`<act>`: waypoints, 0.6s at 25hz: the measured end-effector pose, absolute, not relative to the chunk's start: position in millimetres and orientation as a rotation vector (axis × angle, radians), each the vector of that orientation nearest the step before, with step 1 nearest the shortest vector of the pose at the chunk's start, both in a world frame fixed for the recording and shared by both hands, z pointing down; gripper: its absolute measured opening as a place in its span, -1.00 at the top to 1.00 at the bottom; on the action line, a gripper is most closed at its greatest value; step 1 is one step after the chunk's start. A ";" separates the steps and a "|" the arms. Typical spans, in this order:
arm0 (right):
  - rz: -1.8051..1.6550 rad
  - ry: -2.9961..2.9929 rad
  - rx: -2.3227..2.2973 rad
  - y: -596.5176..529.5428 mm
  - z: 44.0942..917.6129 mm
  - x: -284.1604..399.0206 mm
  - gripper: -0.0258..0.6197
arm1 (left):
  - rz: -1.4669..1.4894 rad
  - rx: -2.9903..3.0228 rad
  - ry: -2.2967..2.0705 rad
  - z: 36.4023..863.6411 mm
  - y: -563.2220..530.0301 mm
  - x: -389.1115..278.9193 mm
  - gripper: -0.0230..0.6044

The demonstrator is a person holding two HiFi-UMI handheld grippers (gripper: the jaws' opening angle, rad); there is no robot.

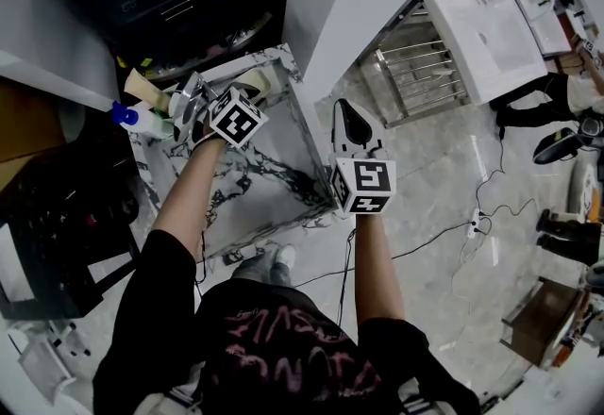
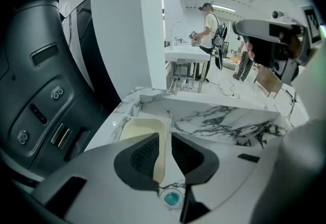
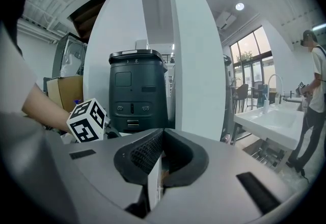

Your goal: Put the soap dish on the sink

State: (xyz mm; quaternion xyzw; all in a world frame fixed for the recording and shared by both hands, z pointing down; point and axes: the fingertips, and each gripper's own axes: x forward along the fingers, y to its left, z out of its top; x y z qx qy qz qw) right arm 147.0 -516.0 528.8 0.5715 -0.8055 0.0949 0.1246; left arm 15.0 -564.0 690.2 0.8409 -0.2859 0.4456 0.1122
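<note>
The left gripper (image 2: 165,141) pinches the cream soap dish (image 2: 142,127) by 1 wall, at the marble surface (image 2: 229,116) just ahead. Only the release seems left. The right gripper (image 3: 162,141) is closed and empty.

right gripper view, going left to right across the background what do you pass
cardboard box → black machine → white pillar → white basin → person
</note>
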 end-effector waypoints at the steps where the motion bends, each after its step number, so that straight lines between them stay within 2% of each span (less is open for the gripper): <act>1: 0.276 -2.349 1.664 -515.5 528.2 146.5 0.88 | 1.302 2.470 -0.845 688.3 -563.7 15.3 0.65; 8: 0.271 -2.364 1.674 -507.7 519.1 144.9 0.88 | 1.197 2.493 -0.930 660.9 -561.0 18.1 0.64; 15: 0.248 -2.387 1.668 -491.1 504.7 140.8 0.88 | 1.067 2.524 -1.058 620.3 -545.7 17.2 0.80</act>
